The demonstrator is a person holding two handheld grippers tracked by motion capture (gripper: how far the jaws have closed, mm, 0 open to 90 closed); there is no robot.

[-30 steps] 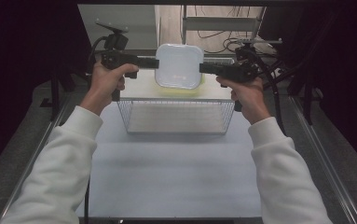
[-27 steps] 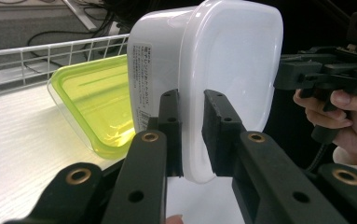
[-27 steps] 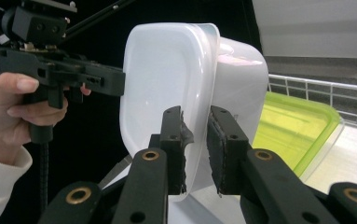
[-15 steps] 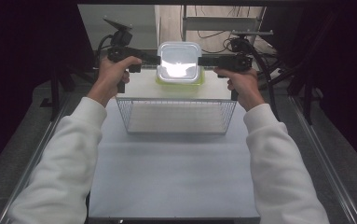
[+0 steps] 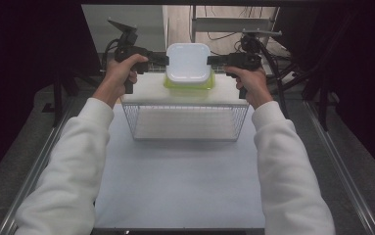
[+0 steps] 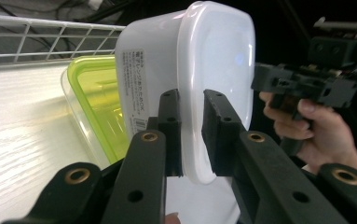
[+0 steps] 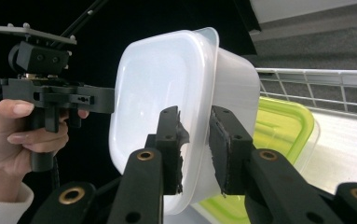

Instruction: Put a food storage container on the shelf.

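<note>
With both grippers' fingers, left [image 5: 163, 59] and right [image 5: 213, 59], clamping its rim, the white container [image 5: 188, 62] sits at frame top-centre atop the green-lidded box [image 5: 189, 84] on the wire shelf [image 5: 185, 95], release remaining.

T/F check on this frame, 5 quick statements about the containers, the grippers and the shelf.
1. Both grippers hold the white container by its rim, one on each side. True: the left gripper and the right gripper each have a jaw on either side of the rim.
2. A container with a green lid sits beneath the white one. True.
3. The white container lies inside the wire basket. False: it is above the white shelf top, over the green-lidded container.
4. The white container has a red lid. False: its lid is white.
5. The person's sleeves are black. False: they are white.
</note>
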